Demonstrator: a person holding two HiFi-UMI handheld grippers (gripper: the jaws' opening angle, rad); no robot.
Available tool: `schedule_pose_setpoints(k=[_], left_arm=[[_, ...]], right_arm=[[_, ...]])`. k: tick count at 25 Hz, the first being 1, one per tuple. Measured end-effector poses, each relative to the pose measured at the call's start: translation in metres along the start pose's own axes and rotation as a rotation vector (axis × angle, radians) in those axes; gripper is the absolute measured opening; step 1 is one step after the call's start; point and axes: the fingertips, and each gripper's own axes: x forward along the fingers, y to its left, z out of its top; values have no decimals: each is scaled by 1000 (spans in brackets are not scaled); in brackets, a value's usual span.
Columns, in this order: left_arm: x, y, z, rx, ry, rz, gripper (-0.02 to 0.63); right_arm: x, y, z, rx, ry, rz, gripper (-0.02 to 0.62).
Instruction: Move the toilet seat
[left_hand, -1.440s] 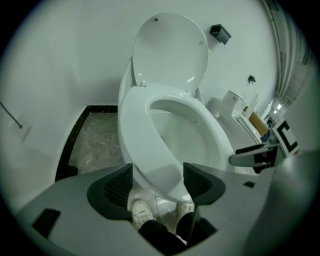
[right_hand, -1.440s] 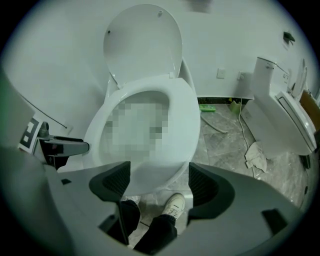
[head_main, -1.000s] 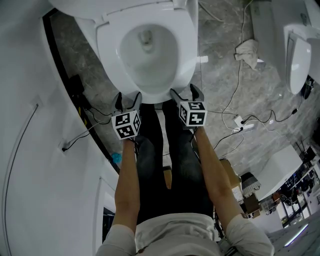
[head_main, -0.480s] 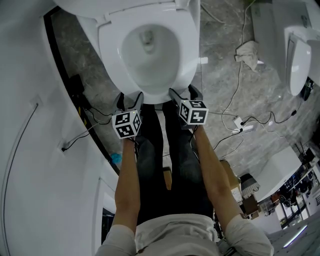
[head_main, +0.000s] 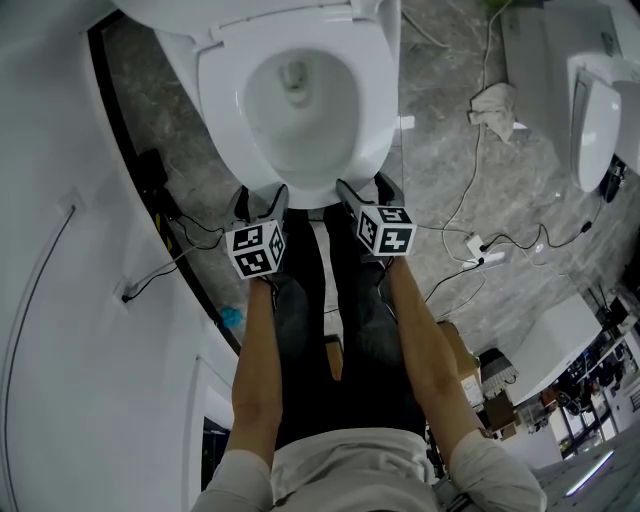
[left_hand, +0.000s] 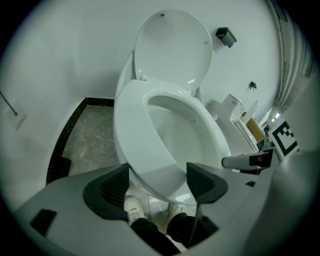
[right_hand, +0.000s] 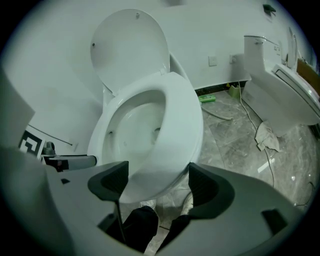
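Observation:
The white toilet seat (head_main: 222, 95) lies down on the bowl, and its lid (left_hand: 172, 47) stands upright behind. My left gripper (head_main: 258, 200) is at the front left of the seat rim and is open. In the left gripper view its jaws (left_hand: 156, 182) straddle the seat's front edge (left_hand: 150, 172) with gaps on both sides. My right gripper (head_main: 368, 188) is at the front right and is also open. The right gripper view shows its jaws (right_hand: 157, 182) on either side of the seat (right_hand: 182, 125). The lid (right_hand: 130, 47) is visible there too.
A white curved wall (head_main: 60, 300) closes in the left side. A second toilet (head_main: 595, 110) stands at the right, with a crumpled rag (head_main: 497, 100) and cables with a power strip (head_main: 480, 250) on the grey marble floor. My legs (head_main: 330, 330) are just below the bowl.
Hardly anything has changed. The right gripper has shifted very slightly toward me, and the left gripper holds its place at the seat's front.

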Motion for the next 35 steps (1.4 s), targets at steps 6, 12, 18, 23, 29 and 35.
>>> schedule_pose_setpoints(k=[6, 12, 18, 23, 29, 35], left_arm=[[-3, -2, 2, -17, -7, 2, 357], [-8, -2, 4, -21, -16, 4, 357], [-14, -3, 7, -22, -28, 6, 357], [-20, -4, 10, -12, -39, 9, 357], [-29, -7, 15, -10, -58, 4, 357], [-43, -12, 23, -8, -83, -2, 357]], right_arm=[[-3, 0, 1, 3, -6, 3, 393], [-8, 2, 2, -1, -11, 6, 393], [-14, 5, 6, 13, -27, 4, 393], [-21, 8, 8, 15, -43, 9, 393], [-31, 12, 13, 20, -63, 15, 393], [-45, 18, 18, 16, -88, 17, 393]])
